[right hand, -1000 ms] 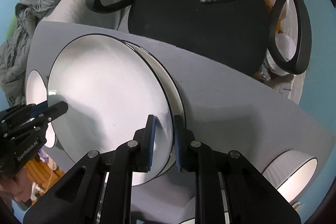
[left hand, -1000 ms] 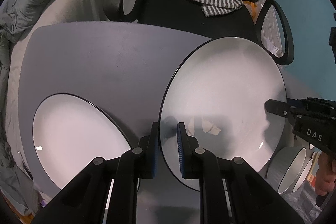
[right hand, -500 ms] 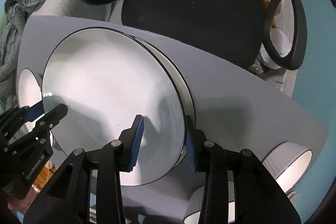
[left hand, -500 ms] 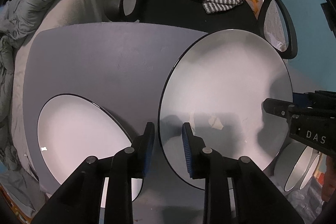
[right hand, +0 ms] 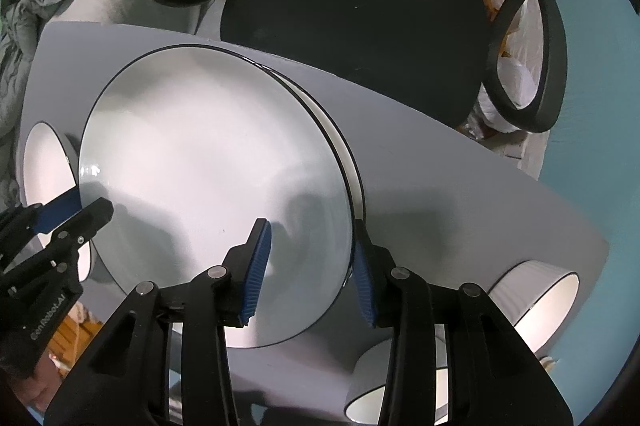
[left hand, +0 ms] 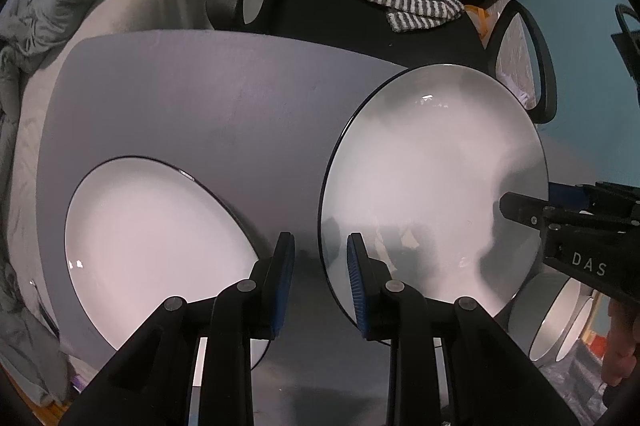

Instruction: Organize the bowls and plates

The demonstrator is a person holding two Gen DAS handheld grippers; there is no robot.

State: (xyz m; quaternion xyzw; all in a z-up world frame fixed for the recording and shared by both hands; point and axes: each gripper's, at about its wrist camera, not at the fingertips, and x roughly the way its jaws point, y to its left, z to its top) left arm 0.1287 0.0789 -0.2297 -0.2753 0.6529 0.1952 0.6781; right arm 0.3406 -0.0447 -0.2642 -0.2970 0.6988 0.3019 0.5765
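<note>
Lying farthest left on the grey tabletop [left hand: 192, 98] is a lone white round plate with a thin black rim [left hand: 160, 250], well to the left of the plate stack, not yet gathered in. Next comes the left gripper [left hand: 320, 278], its blue-padded jaws partly apart and just opened; the stack's left rim sits between the pads, but they no longer press on it, so it holds nothing. The landmark itself, a wide white black-rimmed top plate [right hand: 212, 186], rests on a second matching plate [right hand: 352, 162] whose edge peeks out on the stack's right side. At that right edge the right gripper [right hand: 312, 266] straddles the rim, its jaws likewise having just spread, pads clear of the plate as far as can be seen. Right of the stack and toward the near table edge stand grey-walled, white-lined bowls [right hand: 536, 298], still separate from one another.

Judging by this, one plate has been stacked and let go; the lone left plate and the bowls still appear to need sorting.
</note>
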